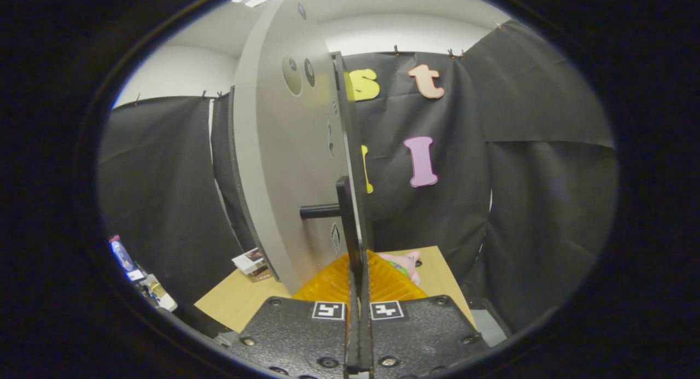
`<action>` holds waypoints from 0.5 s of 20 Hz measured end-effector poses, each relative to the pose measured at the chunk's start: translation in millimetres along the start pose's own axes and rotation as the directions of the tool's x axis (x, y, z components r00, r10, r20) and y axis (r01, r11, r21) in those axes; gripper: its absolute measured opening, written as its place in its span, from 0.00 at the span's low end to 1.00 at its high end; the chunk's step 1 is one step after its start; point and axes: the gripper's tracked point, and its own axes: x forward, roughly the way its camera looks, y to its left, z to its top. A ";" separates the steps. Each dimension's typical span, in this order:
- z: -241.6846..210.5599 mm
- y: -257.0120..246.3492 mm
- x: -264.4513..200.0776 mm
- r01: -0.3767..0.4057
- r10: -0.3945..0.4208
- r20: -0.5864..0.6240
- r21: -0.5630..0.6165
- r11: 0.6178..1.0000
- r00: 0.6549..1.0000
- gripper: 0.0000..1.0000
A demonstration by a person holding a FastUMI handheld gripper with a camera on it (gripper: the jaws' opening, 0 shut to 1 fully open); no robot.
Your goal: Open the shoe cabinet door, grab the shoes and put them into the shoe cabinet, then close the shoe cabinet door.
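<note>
The hand-held gripper (359,291) is seen clenched on the thin edge of the flat grey shoe cabinet door (290,165), standing at twelve o'clock above the wooden counter (240,297).

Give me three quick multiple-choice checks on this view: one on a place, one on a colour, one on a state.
1. Where does the pink plush toy lie?
A. On the wooden table, beyond the fingers
B. Hanging from the door handle
C. Between the fingers

2. What colour is the door handle?
A. White
B. Black
C. Red

3. How do the gripper's fingers stand?
A. Spread wide, nothing between them
B. Shut on the pink toy
C. Closed about the door handle

Key:
1 A: the pink plush toy rests on the wooden table, past the fingertips and right of the door's edge.
2 B: the door handle is a black bar standing off the grey door.
3 C: the gripper has the handle's bar running down between its two fingers, which are drawn in against it.
</note>
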 end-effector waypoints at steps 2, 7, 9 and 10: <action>-1.8 0.5 -1.5 0.007 -0.007 -0.003 0.001 1.000 1.000 0.04; -10.1 -8.4 -14.6 0.075 -0.075 0.002 -0.032 0.997 0.997 0.05; -8.3 -12.8 -21.8 0.118 -0.116 0.025 -0.059 0.991 0.993 0.20; -7.8 -21.0 -24.8 0.160 -0.158 0.038 -0.075 0.984 0.987 0.41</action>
